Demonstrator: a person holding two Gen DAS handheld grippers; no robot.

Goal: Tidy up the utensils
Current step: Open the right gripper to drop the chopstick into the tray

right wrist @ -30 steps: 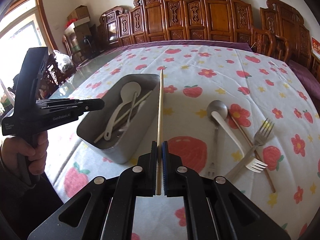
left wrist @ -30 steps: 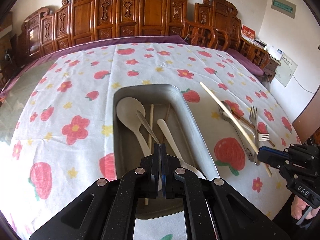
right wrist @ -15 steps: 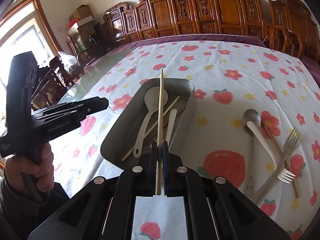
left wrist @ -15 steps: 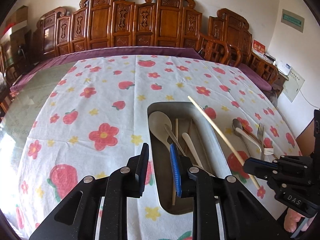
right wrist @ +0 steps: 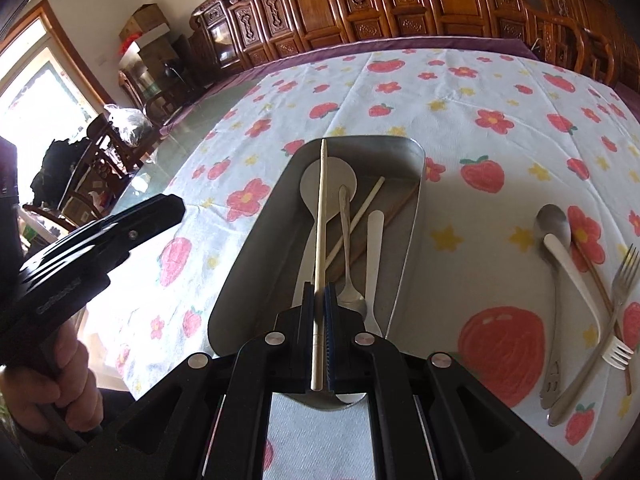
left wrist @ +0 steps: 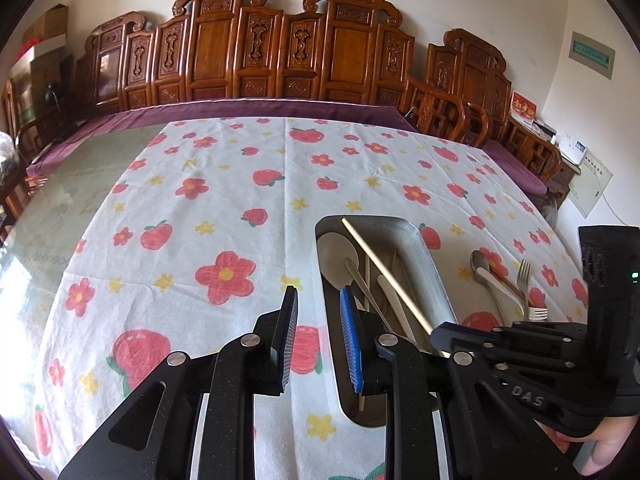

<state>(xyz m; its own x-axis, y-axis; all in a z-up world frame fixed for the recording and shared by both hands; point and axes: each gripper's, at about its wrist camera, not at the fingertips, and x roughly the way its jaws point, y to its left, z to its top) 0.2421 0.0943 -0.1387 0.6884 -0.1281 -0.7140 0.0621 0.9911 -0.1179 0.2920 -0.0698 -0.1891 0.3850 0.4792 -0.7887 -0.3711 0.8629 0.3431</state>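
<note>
A grey metal tray [right wrist: 404,216] [left wrist: 436,276] lies on the flowered tablecloth and holds a white spoon [right wrist: 340,176], a metal spoon [right wrist: 347,240], a white utensil [right wrist: 374,248] and chopsticks. My right gripper [right wrist: 319,292] is shut on a pale chopstick [right wrist: 321,208] and holds it lengthwise above the tray; it also shows in the left wrist view [left wrist: 384,268]. My left gripper [left wrist: 318,300] is open and empty, above the tray's left wall.
To the right of the tray lie a metal spoon [right wrist: 554,232], a white spoon [right wrist: 576,276], a fork [right wrist: 624,276] and a brown chopstick [right wrist: 600,280]. Carved wooden chairs [left wrist: 280,52] line the table's far edge. The left gripper's body [right wrist: 92,248] is beside the tray.
My left gripper opened and drew back to the left of the tray. My right gripper carried the chopstick leftward from beside the tray to above it.
</note>
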